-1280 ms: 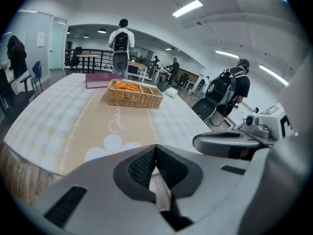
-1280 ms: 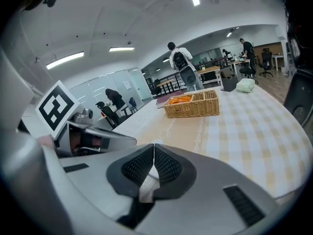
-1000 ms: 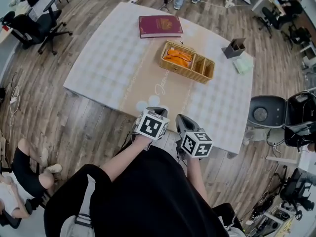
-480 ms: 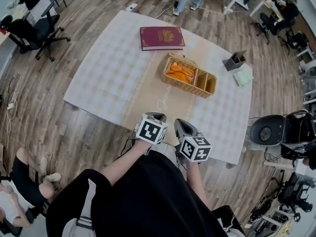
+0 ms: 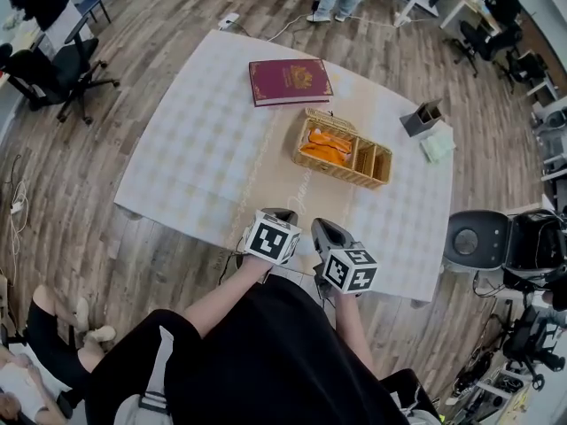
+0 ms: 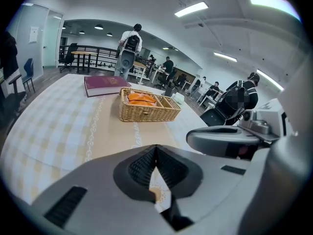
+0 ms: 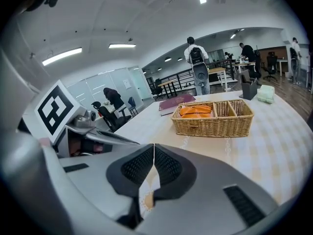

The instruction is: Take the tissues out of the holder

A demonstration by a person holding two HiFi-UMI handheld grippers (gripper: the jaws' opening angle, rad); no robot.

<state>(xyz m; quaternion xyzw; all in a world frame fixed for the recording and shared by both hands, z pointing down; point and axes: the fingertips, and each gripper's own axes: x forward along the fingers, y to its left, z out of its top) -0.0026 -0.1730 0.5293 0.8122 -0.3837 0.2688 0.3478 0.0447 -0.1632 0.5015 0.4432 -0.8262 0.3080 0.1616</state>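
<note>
Head view: one wicker basket (image 5: 330, 168), one red book (image 5: 290, 81).

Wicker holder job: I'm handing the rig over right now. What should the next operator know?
Left gripper: shut, empty, over the near edge of the table.
Right gripper: shut, empty, beside it.
The orange tissues lie in the big compartment of the wicker holder, mid-table, well ahead of both grippers.
Done: nothing taken out yet.
Left: reach the holder, open a gripper, grip the tissues, lift them out.
</note>
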